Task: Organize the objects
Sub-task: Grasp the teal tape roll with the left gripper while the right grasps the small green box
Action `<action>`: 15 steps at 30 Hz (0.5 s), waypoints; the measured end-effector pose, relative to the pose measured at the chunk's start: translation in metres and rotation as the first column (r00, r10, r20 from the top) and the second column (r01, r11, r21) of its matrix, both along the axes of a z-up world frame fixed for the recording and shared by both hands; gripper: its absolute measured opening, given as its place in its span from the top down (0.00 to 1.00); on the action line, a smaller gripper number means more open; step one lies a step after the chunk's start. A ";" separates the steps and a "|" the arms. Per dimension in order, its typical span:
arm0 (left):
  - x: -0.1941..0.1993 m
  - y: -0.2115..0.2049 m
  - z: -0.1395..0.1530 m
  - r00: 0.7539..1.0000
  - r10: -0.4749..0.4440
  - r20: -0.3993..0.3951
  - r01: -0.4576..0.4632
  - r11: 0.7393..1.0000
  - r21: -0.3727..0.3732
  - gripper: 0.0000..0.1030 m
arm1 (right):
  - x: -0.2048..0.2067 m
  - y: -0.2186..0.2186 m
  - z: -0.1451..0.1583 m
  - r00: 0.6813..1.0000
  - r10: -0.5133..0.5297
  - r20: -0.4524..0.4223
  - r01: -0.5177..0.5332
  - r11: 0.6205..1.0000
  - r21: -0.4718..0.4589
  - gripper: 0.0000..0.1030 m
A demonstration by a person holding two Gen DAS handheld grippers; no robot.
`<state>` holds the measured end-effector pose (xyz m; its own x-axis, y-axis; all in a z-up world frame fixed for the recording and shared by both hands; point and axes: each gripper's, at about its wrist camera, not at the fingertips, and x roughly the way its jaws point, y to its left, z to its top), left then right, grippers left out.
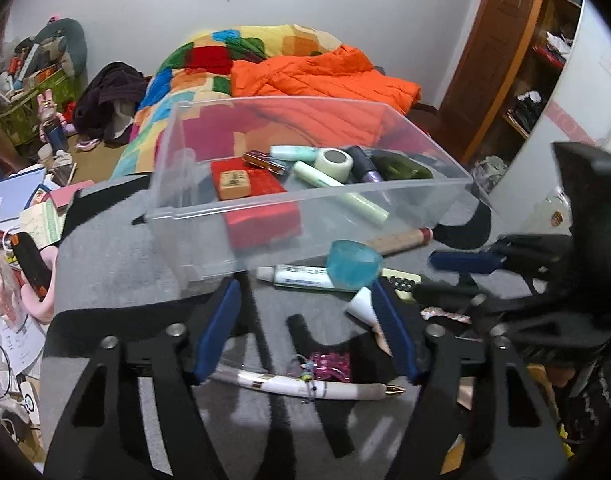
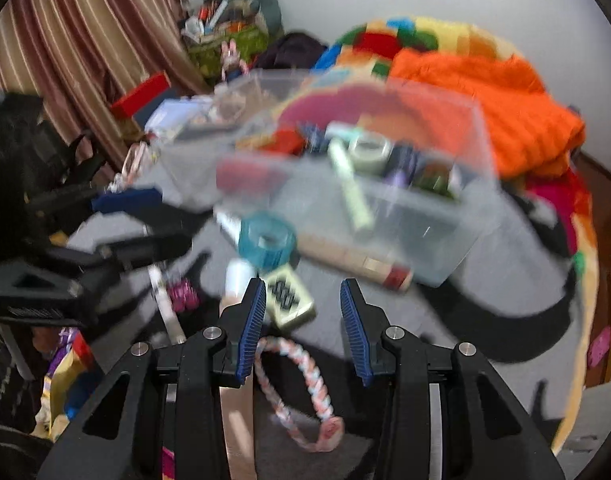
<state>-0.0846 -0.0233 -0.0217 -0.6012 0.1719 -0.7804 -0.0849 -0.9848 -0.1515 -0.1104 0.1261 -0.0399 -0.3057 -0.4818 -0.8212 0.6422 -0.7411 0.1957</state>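
Note:
A clear plastic bin [image 1: 265, 232] on the grey and black mat holds a red box [image 1: 261, 204], a tape roll [image 1: 335, 164], green tubes and bottles. In front of it lie a teal tape roll [image 1: 353, 265], a toothpaste tube [image 1: 301, 276], a mahjong tile [image 2: 290, 300], a white pen [image 1: 305, 388] and a pink hair clip [image 1: 331, 366]. My left gripper [image 1: 305, 292] is open and empty above the pen. My right gripper [image 2: 301, 296] is open and empty over a braided pink band [image 2: 305, 384], beside the tile. The right wrist view is motion-blurred.
A wooden stick [image 1: 397, 240] lies along the bin's front. A bed with a colourful quilt and orange duvet [image 1: 325, 76] lies behind. Books and clutter [image 1: 17, 208] crowd the left edge. A wooden shelf [image 1: 537, 80] stands at the right.

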 end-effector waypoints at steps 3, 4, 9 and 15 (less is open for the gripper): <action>-0.005 0.006 -0.003 1.000 -0.020 0.011 0.020 1.000 0.005 0.36 | 0.000 -0.002 -0.010 1.000 0.005 0.021 -0.005 1.000 -0.003 0.66; -0.007 0.009 -0.004 1.000 -0.028 0.015 0.028 1.000 0.003 0.36 | -0.001 -0.002 -0.012 1.000 0.004 0.022 -0.004 1.000 -0.003 0.66; -0.021 0.022 -0.012 0.997 -0.062 0.039 0.063 0.998 -0.018 0.36 | -0.003 -0.001 -0.016 1.000 -0.008 0.011 0.008 1.000 -0.004 0.76; -0.037 0.035 -0.023 0.994 -0.087 0.063 0.088 0.996 -0.020 0.43 | 0.006 0.013 -0.015 0.999 -0.025 -0.024 0.026 1.000 0.014 0.77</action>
<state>-0.1217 0.0119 -0.0450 -0.5349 0.2034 -0.8201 -0.1621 -0.9773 -0.1366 -0.1041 0.1395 -0.0548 -0.3369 -0.4618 -0.8205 0.6273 -0.7599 0.1702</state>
